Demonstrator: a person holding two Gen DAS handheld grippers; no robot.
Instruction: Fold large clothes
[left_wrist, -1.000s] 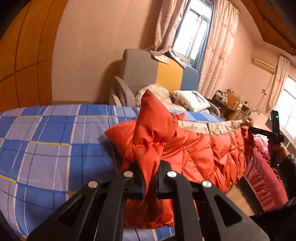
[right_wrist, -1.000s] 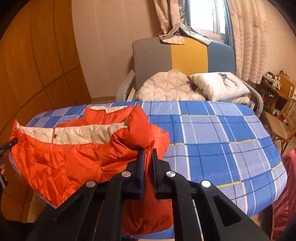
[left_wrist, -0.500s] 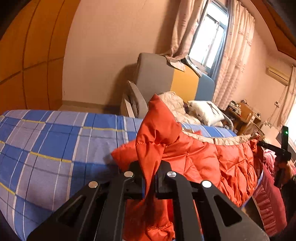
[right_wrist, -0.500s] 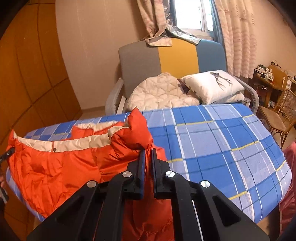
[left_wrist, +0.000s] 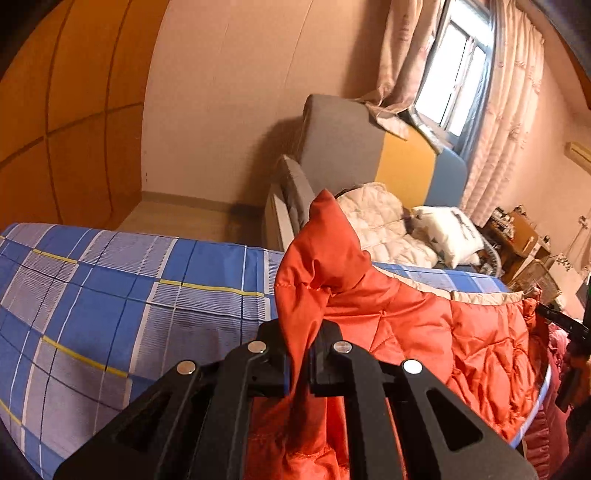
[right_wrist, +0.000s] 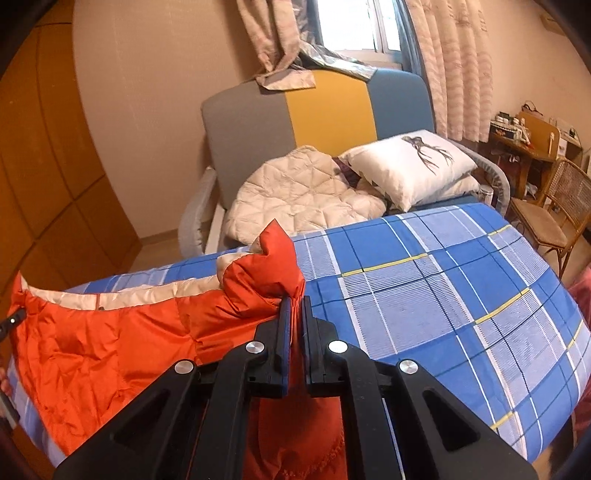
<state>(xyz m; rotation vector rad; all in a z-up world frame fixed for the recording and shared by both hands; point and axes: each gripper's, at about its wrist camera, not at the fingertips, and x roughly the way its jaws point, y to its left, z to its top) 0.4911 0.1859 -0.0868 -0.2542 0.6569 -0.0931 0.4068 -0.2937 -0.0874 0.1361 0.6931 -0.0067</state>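
An orange quilted jacket (left_wrist: 424, 332) with a cream lining hangs stretched between my two grippers along the near edge of a table under a blue plaid cloth (left_wrist: 110, 295). My left gripper (left_wrist: 298, 332) is shut on one bunched end of it, which sticks up between the jaws. My right gripper (right_wrist: 294, 306) is shut on the other end of the jacket (right_wrist: 122, 343). The right gripper (left_wrist: 561, 325) shows at the far right of the left wrist view. The left gripper's tip (right_wrist: 11, 321) shows at the left edge of the right wrist view.
Behind the plaid cloth (right_wrist: 443, 288) stands an armchair (right_wrist: 295, 110) in grey, yellow and blue, holding a cream quilted garment (right_wrist: 295, 195) and a white pillow (right_wrist: 410, 162). A wicker chair (right_wrist: 554, 214) and cluttered desk (right_wrist: 524, 136) are at the right. Orange panelling lines the left wall.
Both grippers have pulled back and lifted, drawing the jacket taut toward the near table edge. More plaid cloth shows bare behind it. Both stay shut on the jacket.
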